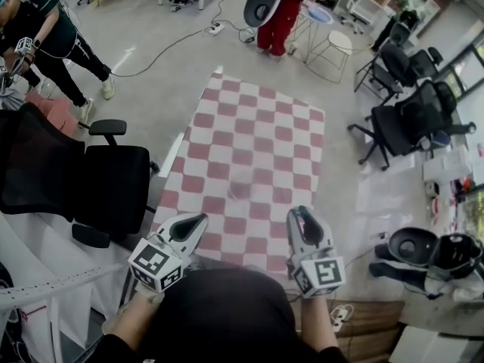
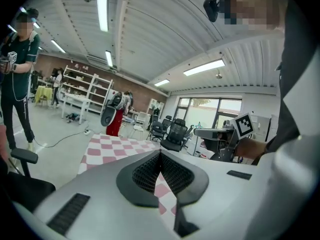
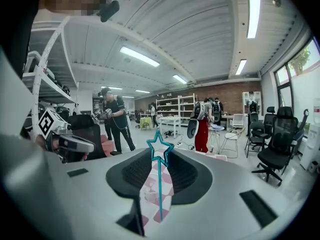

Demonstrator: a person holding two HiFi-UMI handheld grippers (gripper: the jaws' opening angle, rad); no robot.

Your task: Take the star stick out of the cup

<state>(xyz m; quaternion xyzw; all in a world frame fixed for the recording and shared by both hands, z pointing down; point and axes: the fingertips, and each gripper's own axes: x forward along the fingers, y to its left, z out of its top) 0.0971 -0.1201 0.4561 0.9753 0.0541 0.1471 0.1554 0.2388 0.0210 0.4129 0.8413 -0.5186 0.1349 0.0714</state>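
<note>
A teal star stick (image 3: 159, 169) stands between the jaws of my right gripper (image 3: 160, 156), its outlined star (image 3: 159, 146) at the fingertips and its thin shaft running back toward the camera. The jaws hold it in the air, pointed level across the room. In the head view the right gripper (image 1: 300, 215) hangs over the near edge of the red-and-white checkered cloth (image 1: 257, 138). A faint clear cup (image 1: 240, 190) stands on the cloth ahead of both grippers, and shows blurred below the stick (image 3: 150, 195). My left gripper (image 1: 198, 220) (image 2: 160, 156) is shut and holds nothing.
A black office chair (image 1: 83, 180) stands left of the cloth, more black chairs (image 1: 408, 123) to the right. A person in red trousers (image 1: 278, 13) and a white stool (image 1: 333, 48) are beyond the far end. A white rack (image 1: 45, 293) is at my lower left.
</note>
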